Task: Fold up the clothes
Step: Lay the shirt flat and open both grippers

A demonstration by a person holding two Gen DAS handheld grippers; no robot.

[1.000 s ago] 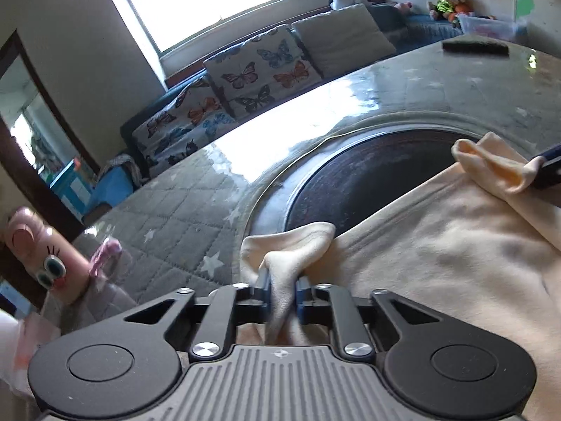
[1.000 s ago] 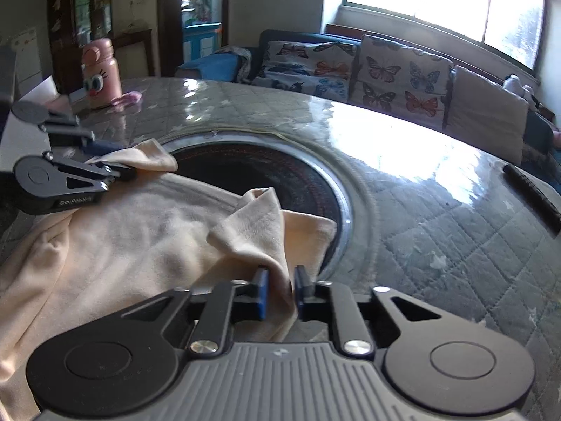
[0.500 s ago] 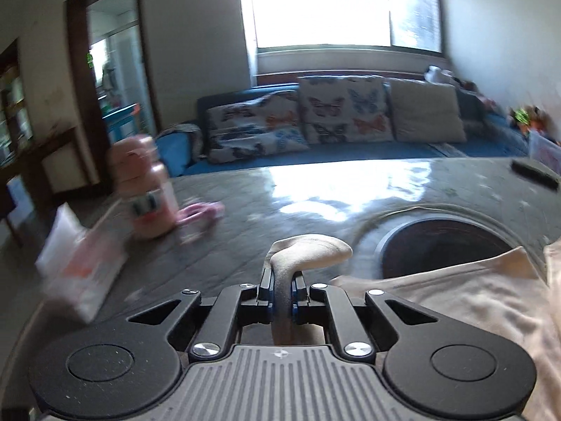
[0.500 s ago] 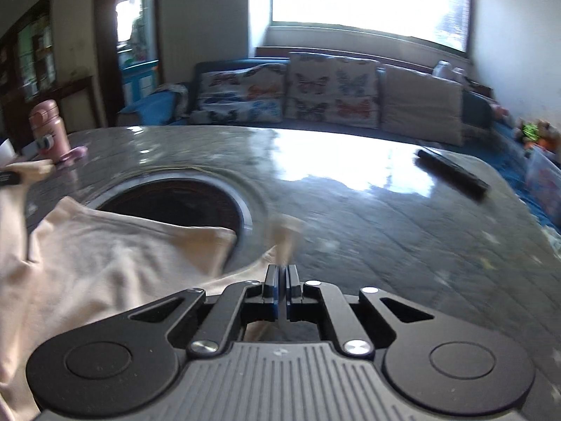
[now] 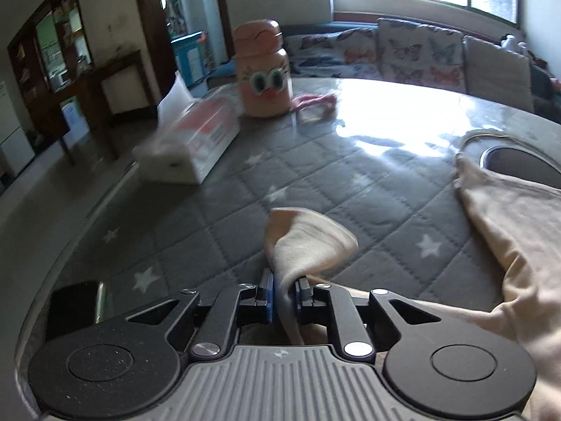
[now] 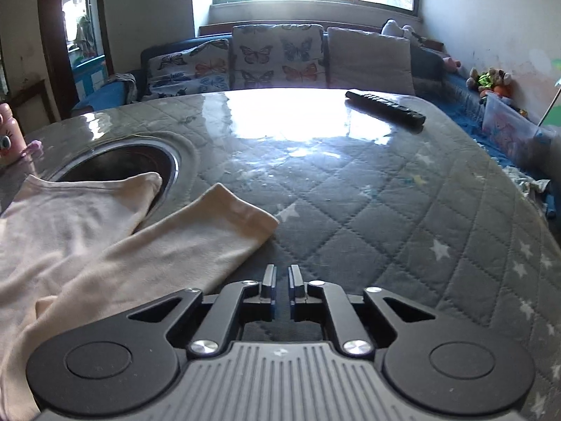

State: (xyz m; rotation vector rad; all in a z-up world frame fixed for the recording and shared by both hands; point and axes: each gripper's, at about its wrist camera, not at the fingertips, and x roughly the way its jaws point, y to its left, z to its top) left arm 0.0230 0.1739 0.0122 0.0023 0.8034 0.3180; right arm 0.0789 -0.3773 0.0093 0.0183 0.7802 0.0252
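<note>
Holding: left gripper (image 5: 284, 289) has a cream sleeve end (image 5: 308, 242) between its jaws; the jaws are opening, the fabric running down between the blue pads and flaring up ahead of them.
Right gripper (image 6: 282, 286): released, a narrow gap between the fingers, nothing in it; bare quilted cover below.
Garment: cream long-sleeved top (image 6: 70, 224) spread on the table, its body toward the left of the right wrist view.
Near sleeve (image 6: 217, 224): lies flat and diagonal on the cover, cuff pointing away, just left of the right gripper, not touching it.
Upper edge of top (image 6: 115, 189): overlaps the rim of the round dark recess (image 6: 115, 161) in the table middle.
Left wrist view: the rest of the top (image 5: 508, 217) lies to the right, its corner by the recess.
Table cover (image 5: 210, 217): grey quilted, white stars, under glossy clear sheet.
Other items: pink cartoon-eyed bottle (image 5: 263, 70) standing at far side; white and red tissue pack (image 5: 196, 137) beside it, blurred; black remote control (image 6: 385, 107) at far edge, well apart from the top.
Background: sofa with butterfly cushions (image 6: 277, 56) under a bright window.
</note>
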